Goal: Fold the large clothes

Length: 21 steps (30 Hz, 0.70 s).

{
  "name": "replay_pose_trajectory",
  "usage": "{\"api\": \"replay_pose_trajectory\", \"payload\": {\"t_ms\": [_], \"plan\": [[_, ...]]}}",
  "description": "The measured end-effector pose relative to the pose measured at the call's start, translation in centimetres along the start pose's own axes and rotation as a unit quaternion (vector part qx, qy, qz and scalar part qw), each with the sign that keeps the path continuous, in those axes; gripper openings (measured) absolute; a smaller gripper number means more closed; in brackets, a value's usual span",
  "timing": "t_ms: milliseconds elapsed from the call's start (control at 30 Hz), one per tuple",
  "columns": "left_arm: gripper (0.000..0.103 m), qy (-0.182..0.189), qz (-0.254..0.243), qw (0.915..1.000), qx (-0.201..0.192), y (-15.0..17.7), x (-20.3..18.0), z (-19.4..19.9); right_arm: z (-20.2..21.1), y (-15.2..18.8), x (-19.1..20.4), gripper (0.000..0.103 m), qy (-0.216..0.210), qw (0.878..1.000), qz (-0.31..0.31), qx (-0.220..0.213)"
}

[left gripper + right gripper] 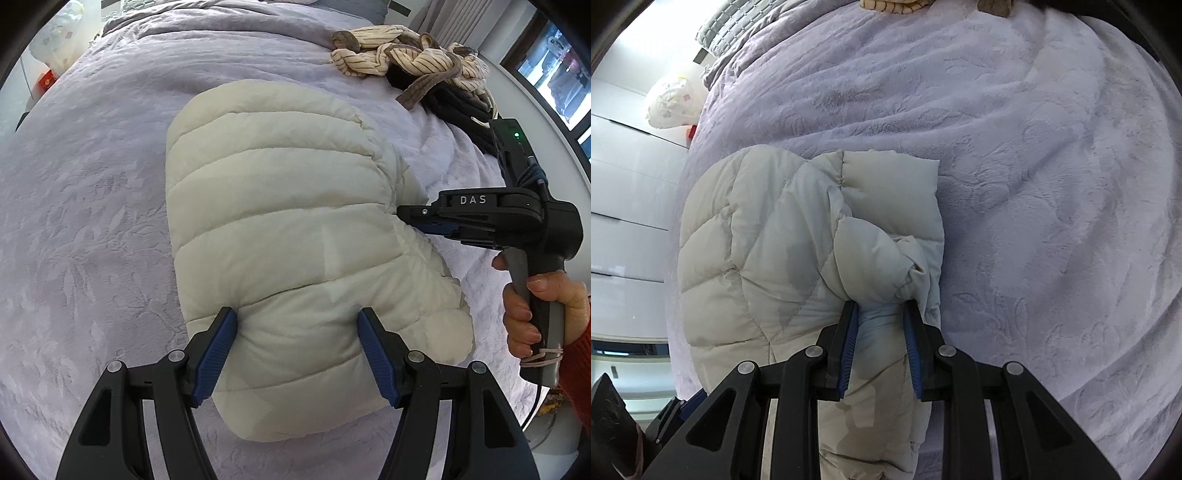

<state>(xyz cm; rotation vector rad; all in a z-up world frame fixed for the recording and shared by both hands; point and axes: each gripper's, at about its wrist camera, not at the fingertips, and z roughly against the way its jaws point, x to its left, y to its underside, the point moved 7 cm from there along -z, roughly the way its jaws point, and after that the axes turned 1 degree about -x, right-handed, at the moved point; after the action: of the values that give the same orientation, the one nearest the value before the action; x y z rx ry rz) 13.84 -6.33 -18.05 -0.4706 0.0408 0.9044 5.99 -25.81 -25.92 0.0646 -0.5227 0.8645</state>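
Note:
A cream quilted puffer jacket [280, 229] lies folded into a thick bundle on the lilac bedspread [92, 206]. My left gripper [295, 325] is open, its blue pads pressed against the bundle's near edge on either side of a quilted section. My right gripper [402, 212] comes in from the right in the left wrist view, with its tips at the jacket's right side. In the right wrist view the right gripper [881, 317] is shut on a bunched fold of the jacket [783, 258].
A heap of striped beige and dark clothes [413, 62] lies at the far right of the bed. A grey pillow [727, 26] sits at the head. White drawers [624, 206] stand beside the bed, and a window [554, 74] is at the right.

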Motion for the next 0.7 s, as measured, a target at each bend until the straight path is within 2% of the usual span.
{"api": "replay_pose_trajectory", "payload": {"t_ms": [300,433,500,700], "plan": [[0.068,-0.015,0.022,0.9996,-0.006,-0.2,1.3,1.4,1.5,0.7,0.9,0.029,-0.004,1.0,0.008,-0.002],[0.068,-0.027,0.033,0.9989,-0.021,-0.5,2.0,2.4,2.2,1.1,1.4,0.029,-0.013,1.0,0.006,-0.004],[0.082,-0.032,0.041,0.9982,-0.029,-0.7,2.6,3.1,2.7,1.3,1.7,0.029,-0.019,1.0,0.007,-0.005],[0.083,-0.047,0.061,0.9963,-0.038,-0.6,3.8,4.5,4.8,2.9,2.9,0.03,-0.026,0.999,0.017,-0.009]]}}
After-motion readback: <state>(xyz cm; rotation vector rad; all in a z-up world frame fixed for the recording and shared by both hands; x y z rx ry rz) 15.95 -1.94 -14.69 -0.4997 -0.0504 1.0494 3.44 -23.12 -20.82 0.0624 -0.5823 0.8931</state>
